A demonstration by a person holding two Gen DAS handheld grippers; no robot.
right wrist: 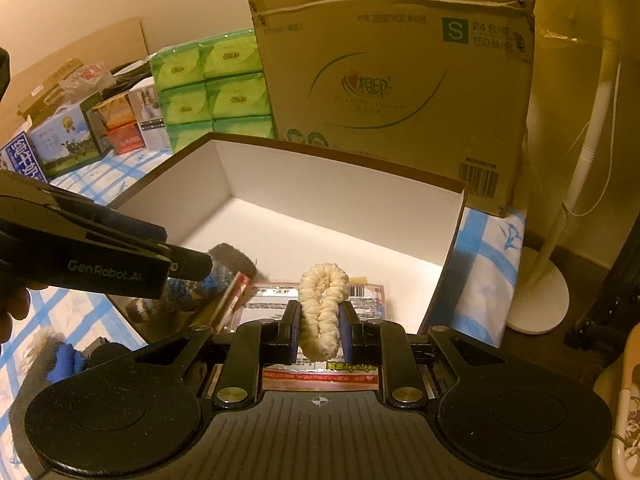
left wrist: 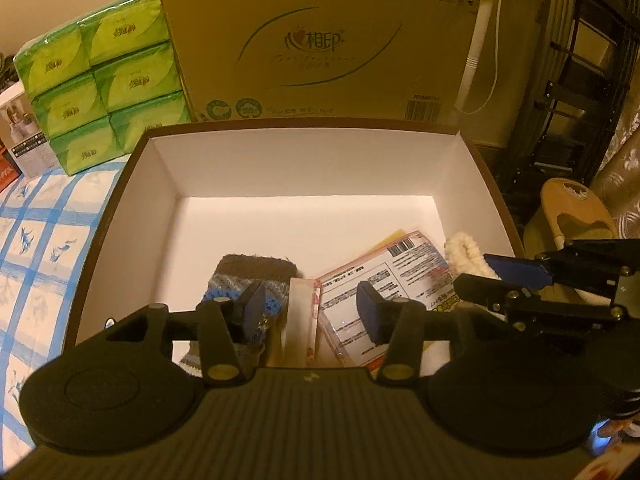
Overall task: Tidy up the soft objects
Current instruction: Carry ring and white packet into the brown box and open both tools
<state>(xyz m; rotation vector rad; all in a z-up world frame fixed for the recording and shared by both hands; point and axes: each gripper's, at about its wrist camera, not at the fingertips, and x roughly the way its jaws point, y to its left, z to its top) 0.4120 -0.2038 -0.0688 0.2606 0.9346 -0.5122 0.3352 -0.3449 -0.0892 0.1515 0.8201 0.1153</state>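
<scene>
A brown box with white inside walls (left wrist: 168,184) (right wrist: 320,184) stands open on the checked cloth. In it lie a knitted blue-and-brown sock (left wrist: 256,276) (right wrist: 224,268) and a flat plastic packet (left wrist: 384,276) (right wrist: 264,300). My left gripper (left wrist: 310,310) is open over the box's near end, empty, above the sock and packet. My right gripper (right wrist: 320,330) is shut on a cream fluffy scrunchie (right wrist: 324,304), held over the packet near the box's right wall; the scrunchie shows in the left wrist view (left wrist: 466,254) too.
A large cardboard carton (left wrist: 320,40) (right wrist: 392,80) stands right behind the box. Stacked green tissue packs (left wrist: 100,88) (right wrist: 208,88) are at the back left, with small boxes (right wrist: 72,136) further left. A white fan stand (right wrist: 540,300) is off the right edge.
</scene>
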